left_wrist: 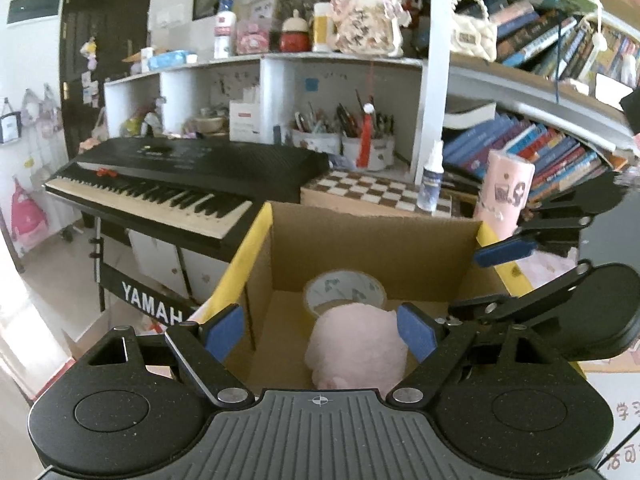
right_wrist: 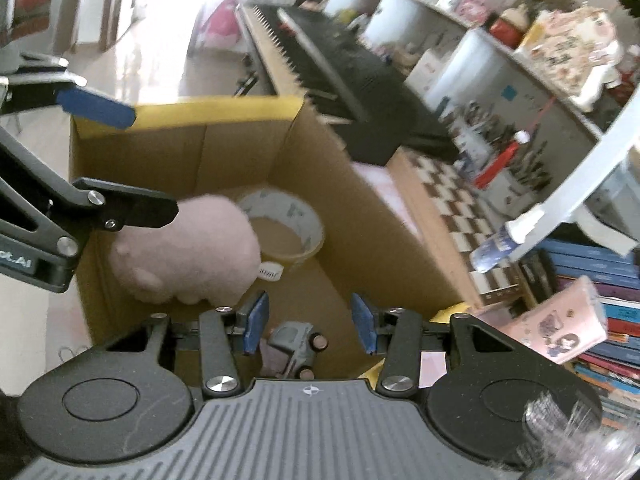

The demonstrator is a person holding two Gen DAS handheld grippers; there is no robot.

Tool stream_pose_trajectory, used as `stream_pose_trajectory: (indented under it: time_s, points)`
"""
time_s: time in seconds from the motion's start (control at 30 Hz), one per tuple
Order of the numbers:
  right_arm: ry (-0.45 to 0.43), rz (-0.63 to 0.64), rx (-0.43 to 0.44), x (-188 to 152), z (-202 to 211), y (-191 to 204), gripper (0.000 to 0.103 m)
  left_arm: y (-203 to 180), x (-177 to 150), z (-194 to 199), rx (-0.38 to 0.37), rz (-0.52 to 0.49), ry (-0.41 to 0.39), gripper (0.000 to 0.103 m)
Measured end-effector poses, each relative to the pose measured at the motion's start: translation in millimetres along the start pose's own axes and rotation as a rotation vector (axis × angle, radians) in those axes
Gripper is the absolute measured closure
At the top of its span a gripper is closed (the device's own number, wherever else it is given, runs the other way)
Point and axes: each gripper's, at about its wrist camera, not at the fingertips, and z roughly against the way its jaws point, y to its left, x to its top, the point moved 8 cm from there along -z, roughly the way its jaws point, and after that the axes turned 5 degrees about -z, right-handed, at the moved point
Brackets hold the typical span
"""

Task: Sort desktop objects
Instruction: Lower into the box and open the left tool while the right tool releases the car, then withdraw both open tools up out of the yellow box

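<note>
One plush toy (right_wrist: 188, 248), one tape roll (right_wrist: 288, 220), one toy car (right_wrist: 298, 346)

I am reading white capital letters "YAMAH" on the black front panel (left_wrist: 150, 306) under the black electronic keyboard with white and black keys (left_wrist: 160, 192); the gripper body is cutting the word off at its right end. In the right wrist view I am seeing pale letters ending in "ot.AI" on a small label on the black body of the left gripper (right_wrist: 16, 265), at the picture's left edge. I am making out red Chinese characters on a white sheet (left_wrist: 624, 420) at the left wrist view's lower right edge, too cropped to read. The print on the book spines (left_wrist: 532, 148) is too blurred for me.
</note>
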Motion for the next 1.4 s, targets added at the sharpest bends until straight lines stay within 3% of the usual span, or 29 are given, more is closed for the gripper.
stream_pose_trajectory:
  time_s: [0.3,0.53,0.97,1.4]
  points:
    - [-0.116,-0.132,-0.109,5.1,42.7,-3.2,0.058,15.8,-9.9,23.0,0.021,0.036,-0.016,0.017]
    - [-0.178,-0.357,-0.188,-5.7,76.1,-12.8,0.056,21.5,-13.2,42.2,0.027,0.048,-0.036,0.017]
    - [-0.171,-0.648,-0.368,-63.8,120.8,7.9,0.053,25.6,-39.0,73.2,0.033,0.042,-0.024,0.016]
    - [-0.119,-0.728,-0.370,-104.2,145.8,86.6,0.051,26.9,-82.9,116.0,0.026,0.020,0.025,0.016]
